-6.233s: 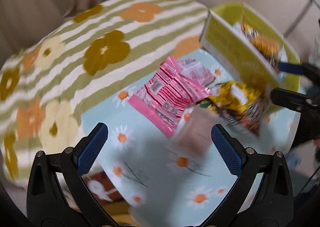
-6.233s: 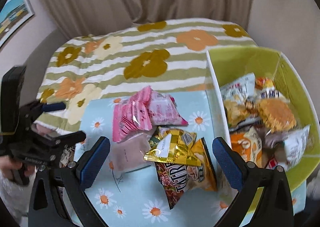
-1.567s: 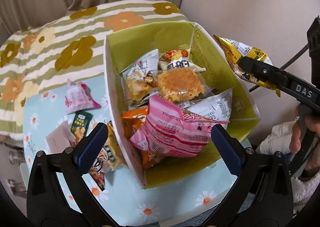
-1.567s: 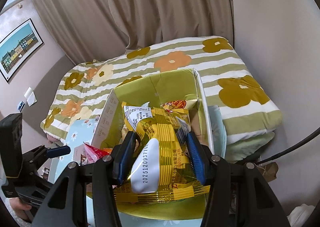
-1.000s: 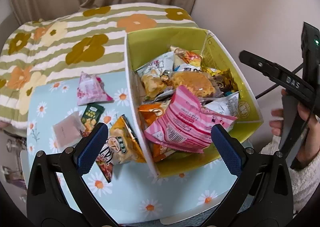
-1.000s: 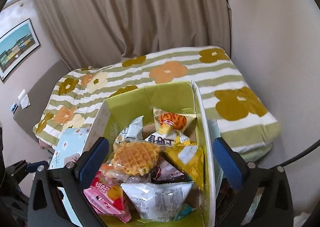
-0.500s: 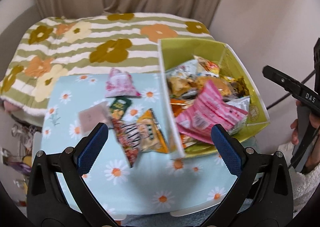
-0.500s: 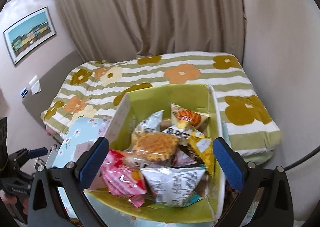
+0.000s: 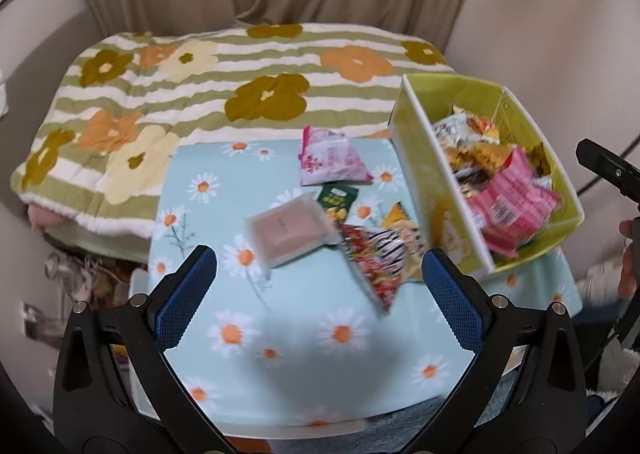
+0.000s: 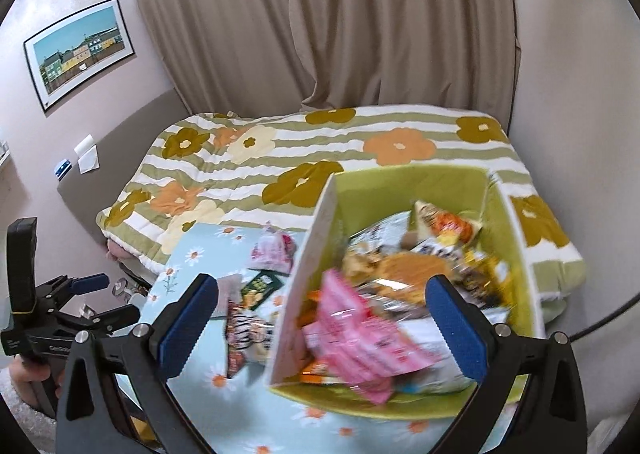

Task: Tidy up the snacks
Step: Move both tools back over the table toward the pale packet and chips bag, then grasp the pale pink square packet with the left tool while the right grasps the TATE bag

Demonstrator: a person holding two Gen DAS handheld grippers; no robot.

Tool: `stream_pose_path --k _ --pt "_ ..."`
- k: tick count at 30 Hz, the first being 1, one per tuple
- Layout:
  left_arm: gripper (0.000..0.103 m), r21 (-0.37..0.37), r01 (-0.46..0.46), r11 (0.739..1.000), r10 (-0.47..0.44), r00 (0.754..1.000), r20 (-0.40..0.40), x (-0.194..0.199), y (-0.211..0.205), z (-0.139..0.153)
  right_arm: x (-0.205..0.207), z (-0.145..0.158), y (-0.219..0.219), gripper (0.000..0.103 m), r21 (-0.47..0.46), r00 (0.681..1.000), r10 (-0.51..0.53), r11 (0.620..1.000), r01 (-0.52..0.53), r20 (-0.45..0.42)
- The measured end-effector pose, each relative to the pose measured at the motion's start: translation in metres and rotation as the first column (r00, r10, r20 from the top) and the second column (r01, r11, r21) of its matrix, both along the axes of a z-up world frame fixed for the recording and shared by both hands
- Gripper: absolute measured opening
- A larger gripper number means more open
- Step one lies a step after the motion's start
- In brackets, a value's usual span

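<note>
A green box [image 9: 416, 157] full of snack packets stands on the right of a daisy-print table [image 9: 280, 326]; it also shows in the right wrist view [image 10: 304, 286]. A pink striped packet [image 9: 516, 201] lies on top in it. On the table lie a pale pink packet [image 9: 290, 232], a small pink pouch [image 9: 330, 157], a green sachet [image 9: 338, 203] and a red-and-yellow chip bag [image 9: 378, 258]. My left gripper [image 9: 320, 290] is open and empty, above the table's front. My right gripper [image 10: 322, 324] is open and empty, above the box.
A bed with a striped flower blanket [image 9: 224, 81] lies behind the table. Curtains [image 10: 360, 21] hang at the back, a wall stands right of the box. A framed picture [image 10: 80, 53] hangs on the left wall.
Each gripper dropped its packet into the box: the right opened and let go of the yellow one. Both have since pulled back, the left swinging left over the loose snacks.
</note>
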State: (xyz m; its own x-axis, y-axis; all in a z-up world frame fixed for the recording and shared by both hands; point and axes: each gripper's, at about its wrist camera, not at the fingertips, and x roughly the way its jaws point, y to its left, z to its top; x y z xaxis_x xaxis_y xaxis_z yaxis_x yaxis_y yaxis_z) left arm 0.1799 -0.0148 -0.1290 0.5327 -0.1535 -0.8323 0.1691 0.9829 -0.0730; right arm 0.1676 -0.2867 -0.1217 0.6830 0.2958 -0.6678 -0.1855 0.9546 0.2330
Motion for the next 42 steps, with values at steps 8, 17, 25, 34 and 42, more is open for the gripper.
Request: stream_pose_path --k 8,17,25,34,42 --pt "0.102 0.023 0.216 0.976 -0.214 0.974 -0.070 0.036 0.038 -0.025 -0.009 -0.023 0.060 0.103 0.048 0.979 -0.182 0.981 0.187 -0.092" --pt "0.102 0.000 0.438 0.899 -0.435 0.892 -0.123 0.074 0.047 -0.056 -0.025 -0.056 0.106 0.103 0.072 0.883 -0.426 0.892 0.447 -0.199" --pt "0.102 -0.010 0.579 0.815 -0.571 0.801 -0.180 0.105 0.031 -0.106 -0.022 -0.121 0.115 0.103 0.164 0.722 -0.573 0.728 0.665 -0.386" --pt "0.098 -0.001 0.648 0.762 -0.628 0.738 -0.248 0.131 0.012 -0.155 -0.001 -0.154 0.112 0.103 0.211 0.595 -0.690 0.563 0.799 -0.413" --pt "0.078 0.001 0.697 0.717 -0.666 0.685 -0.296 0.139 -0.003 -0.183 0.016 -0.180 0.107 0.103 0.231 0.512 -0.710 0.461 0.857 -0.483"
